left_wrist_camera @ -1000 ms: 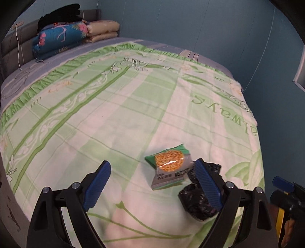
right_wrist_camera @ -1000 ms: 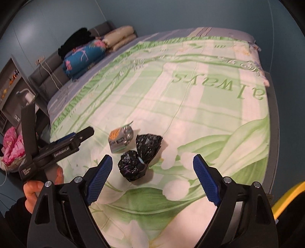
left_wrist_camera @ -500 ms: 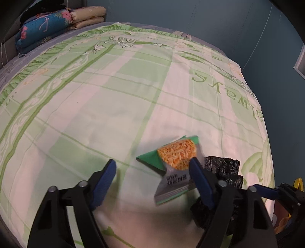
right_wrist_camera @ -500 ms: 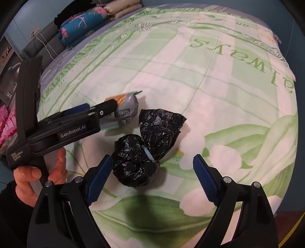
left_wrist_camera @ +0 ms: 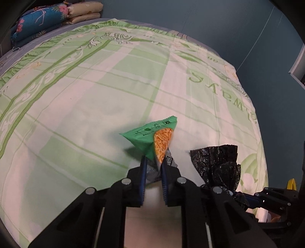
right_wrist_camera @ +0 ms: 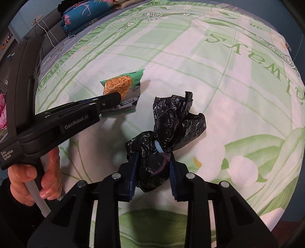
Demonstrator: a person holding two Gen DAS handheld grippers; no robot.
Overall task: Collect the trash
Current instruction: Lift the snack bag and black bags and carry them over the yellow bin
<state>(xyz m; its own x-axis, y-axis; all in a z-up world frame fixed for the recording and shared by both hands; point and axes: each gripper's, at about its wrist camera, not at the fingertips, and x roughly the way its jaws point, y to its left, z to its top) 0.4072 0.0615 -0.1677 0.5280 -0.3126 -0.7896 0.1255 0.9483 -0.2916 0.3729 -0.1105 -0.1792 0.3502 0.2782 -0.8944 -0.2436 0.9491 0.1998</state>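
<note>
Trash: packet [left_wrist_camera: 152,141] clamped in my left gripper [left_wrist_camera: 154,167], "GenRobot.AI" printed on it.
Right gripper [right_wrist_camera: 152,171] closing, pinching the near black bag [right_wrist_camera: 152,167].

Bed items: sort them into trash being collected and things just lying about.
Trash being collected:
- green noodle snack packet, pinched in the left gripper
- knotted black plastic bag, its lower bundle between the right gripper pads, which are closing on it

Just lying about:
- green patterned bedspread
- blue floral pillow
- folded beige bedding
</note>
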